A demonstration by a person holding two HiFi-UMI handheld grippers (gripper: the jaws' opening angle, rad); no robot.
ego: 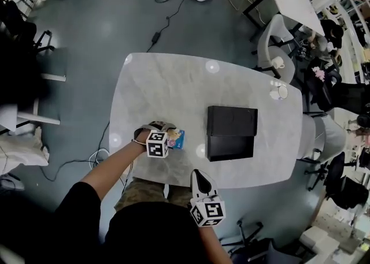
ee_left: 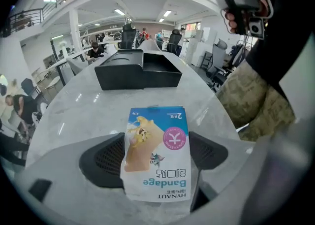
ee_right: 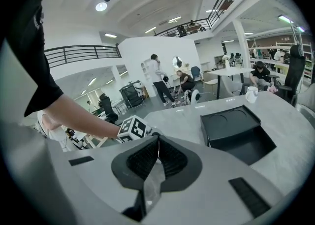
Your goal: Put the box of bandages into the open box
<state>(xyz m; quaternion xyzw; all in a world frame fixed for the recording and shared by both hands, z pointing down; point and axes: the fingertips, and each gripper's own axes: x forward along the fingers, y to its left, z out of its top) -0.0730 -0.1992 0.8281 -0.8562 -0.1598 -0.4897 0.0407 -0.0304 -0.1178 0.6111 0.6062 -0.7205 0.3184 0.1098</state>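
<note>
Of the two grippers, the right gripper is held nearest the body, at the near edge of the desk, its jaws pressed together with nothing between them. A little farther out, the one box of bandages is pinched by its long sides in the jaws of the left gripper, low at the desk. Farther still, apart from it, one black open box is seen lying on the desk.

Black T-shirt, camouflage trousers; grey left tongs, right tongs (ribbed black pads), marker cubes.
</note>
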